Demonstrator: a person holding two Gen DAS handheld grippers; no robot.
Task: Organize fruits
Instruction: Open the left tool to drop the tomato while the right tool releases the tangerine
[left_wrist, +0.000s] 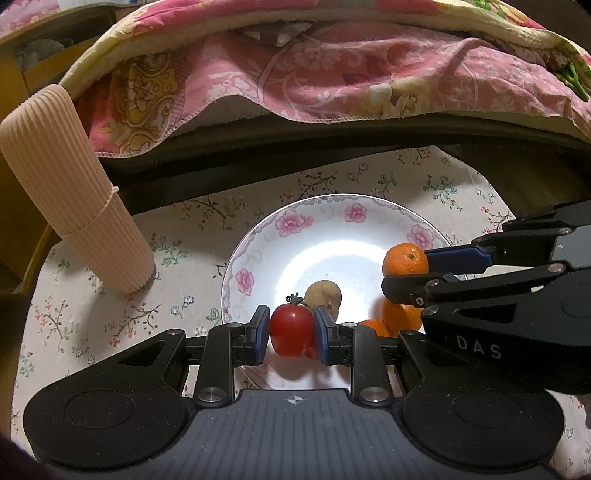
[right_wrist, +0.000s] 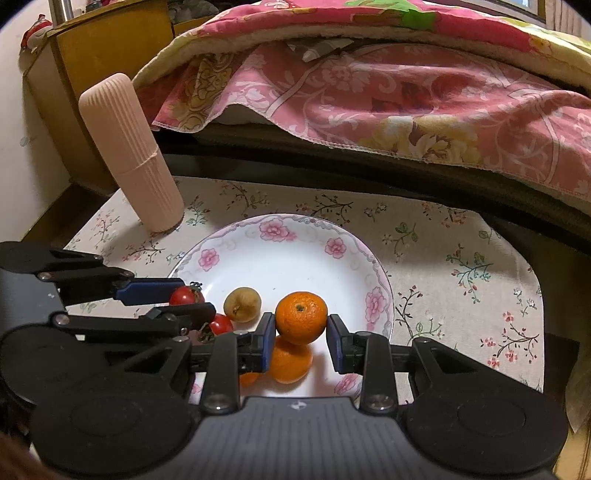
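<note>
Holding a tomato (left_wrist: 291, 334) in our left tongs (left_wrist: 291, 332) and an orange (right_wrist: 301, 317) in our right tongs (right_wrist: 301, 341) above the plate (left_wrist: 325, 218), we are risking squashing the soft tomato or letting the round orange slip and roll away.

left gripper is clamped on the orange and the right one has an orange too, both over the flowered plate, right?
Not quite: the left gripper is clamped on a red tomato, as the left wrist view shows. The right gripper does hold an orange, both over the flowered plate.
</note>
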